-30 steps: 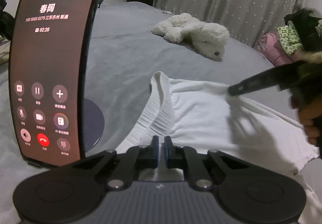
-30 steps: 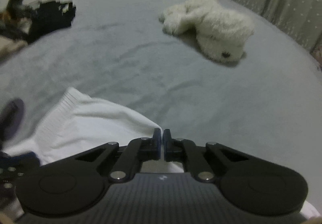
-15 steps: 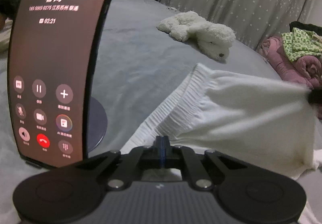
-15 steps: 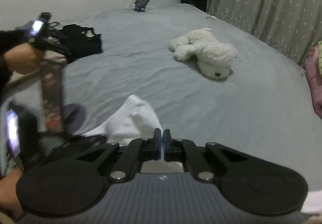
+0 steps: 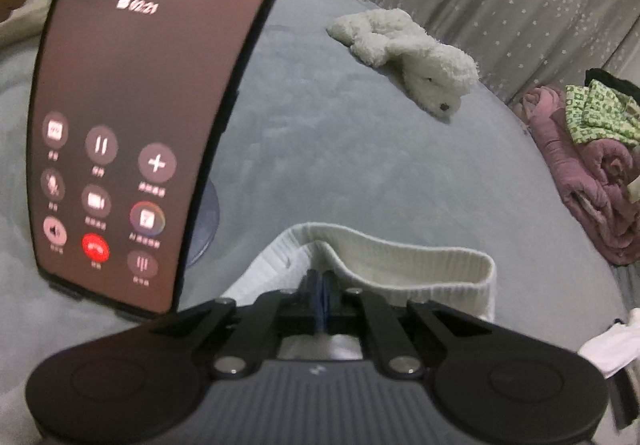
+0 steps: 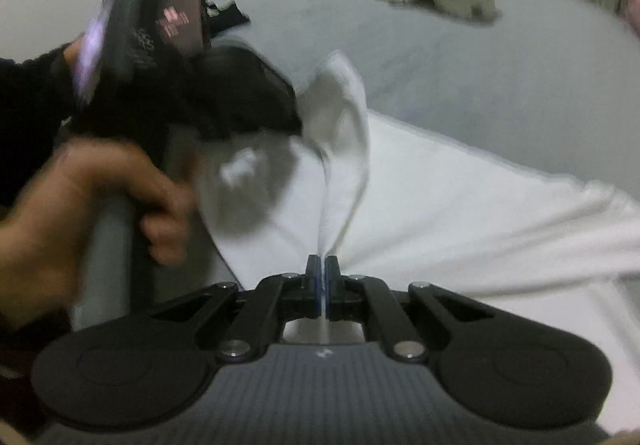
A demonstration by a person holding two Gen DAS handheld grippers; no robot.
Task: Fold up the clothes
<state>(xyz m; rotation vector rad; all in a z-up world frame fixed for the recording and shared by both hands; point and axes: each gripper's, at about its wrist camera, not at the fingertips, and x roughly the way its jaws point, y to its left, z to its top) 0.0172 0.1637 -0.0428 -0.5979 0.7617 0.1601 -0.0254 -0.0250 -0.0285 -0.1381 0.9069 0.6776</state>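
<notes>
white garment (image 6: 460, 205) — ribbed hem now folded over, nearer left gripper (image 5: 320, 287)

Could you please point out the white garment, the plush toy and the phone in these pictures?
white garment (image 5: 400, 261): left wrist view, ribbed hem.
plush toy (image 5: 424, 57): left wrist view, body.
phone (image 5: 132, 105): left wrist view, lit screen.

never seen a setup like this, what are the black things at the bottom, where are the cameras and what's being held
There is no robot: a person holds a two-finger gripper in each hand, and each carries a wide-angle camera looking along its fingers. The left gripper is shut on the ribbed hem of a white garment. The right gripper pinches the same white cloth. A hand grips the other tool's handle. On the grey bed lie a white plush toy and a phone on a stand.
</notes>
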